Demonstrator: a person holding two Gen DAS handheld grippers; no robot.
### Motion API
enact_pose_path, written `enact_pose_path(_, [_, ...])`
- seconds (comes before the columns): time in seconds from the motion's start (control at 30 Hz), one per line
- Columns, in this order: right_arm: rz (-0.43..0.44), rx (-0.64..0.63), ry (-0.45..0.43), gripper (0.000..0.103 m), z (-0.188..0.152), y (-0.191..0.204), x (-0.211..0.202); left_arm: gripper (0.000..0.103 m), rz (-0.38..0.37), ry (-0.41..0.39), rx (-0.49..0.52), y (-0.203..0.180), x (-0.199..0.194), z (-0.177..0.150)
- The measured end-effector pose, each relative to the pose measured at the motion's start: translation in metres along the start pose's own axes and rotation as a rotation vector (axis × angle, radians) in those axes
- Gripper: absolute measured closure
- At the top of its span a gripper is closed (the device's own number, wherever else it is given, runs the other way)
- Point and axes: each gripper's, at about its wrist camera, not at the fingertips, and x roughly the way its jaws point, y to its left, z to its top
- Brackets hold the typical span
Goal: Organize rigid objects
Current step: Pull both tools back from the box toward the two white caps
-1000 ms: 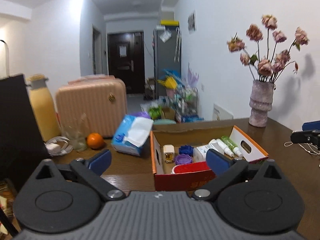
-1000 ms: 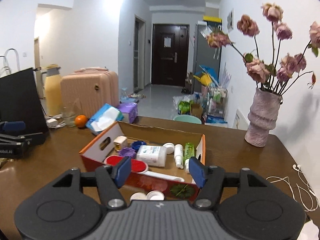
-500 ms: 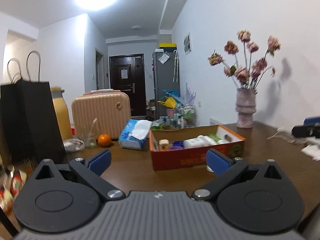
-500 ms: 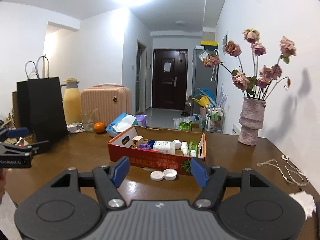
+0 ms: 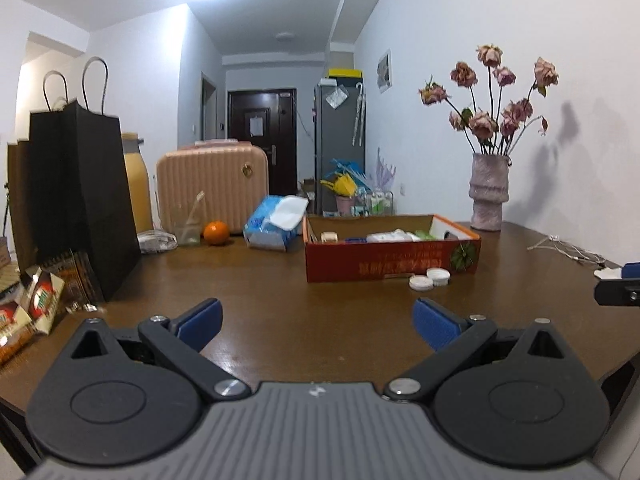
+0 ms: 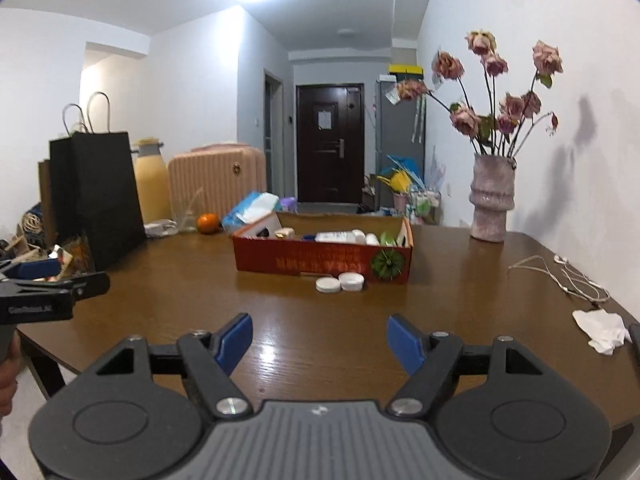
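Where the red cardboard box (image 6: 322, 258) sat near the middle of the brown tabletop (image 6: 460, 292), it held a white bottle (image 6: 335, 237) lying on its side, a green tube (image 6: 386, 239) and other small containers whose details could not be made out. Two white round lids (image 6: 340, 283) lay on the tabletop, touching each other and just in front of the box's long side. Behind the box lay a blue tissue pack (image 5: 275, 222), with an orange (image 5: 216, 232) and a clear glass (image 5: 188, 233) to its left, a pink suitcase (image 5: 212, 184) beyond them, and a black paper bag (image 5: 80, 196) at the left edge. A mottled vase (image 6: 491, 200) of dried pink roses stood at the far right, well apart from the box, and white earphones (image 6: 568, 276) and a crumpled tissue (image 6: 600, 330) lay nearer on that side. The left gripper (image 5: 318, 322) hovered over the near tabletop with its jaws wide apart and nothing between them. The right gripper (image 6: 320, 344) likewise held nothing, its jaws opening over bare wood.
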Motion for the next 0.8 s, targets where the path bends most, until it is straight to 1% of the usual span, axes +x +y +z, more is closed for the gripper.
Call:
enact_pose_path(0.2, [0.006,-0.019,0.041,0.029,-0.013,0.004,0.025,0.0,-0.011,0.061,0.004,-0.006,0.018,-0.019])
enact_pose_path(0.37, [0.02,-0.027,0.095,0.029,-0.023,0.004,0.051,0.0,-0.054,0.11,0.017,-0.013,0.039,-0.032])
enact_pose_path(0.5, [0.014,-0.014,0.127,0.03,-0.023,-0.003,0.074,0.0,-0.071,0.162,0.035,-0.02,0.066,-0.033])
enact_pose_path(0.6, [0.009,0.008,0.148,0.031,-0.02,-0.013,0.095,0.0,-0.091,0.191,0.05,-0.027,0.09,-0.028])
enact_pose_path(0.7, [0.003,0.023,0.175,0.031,-0.013,-0.026,0.12,0.0,-0.135,0.207,0.08,-0.04,0.117,-0.018])
enact_pose_path(0.8, [0.004,0.024,0.188,0.031,0.0,-0.039,0.145,0.0,-0.219,0.221,0.105,-0.054,0.147,-0.004])
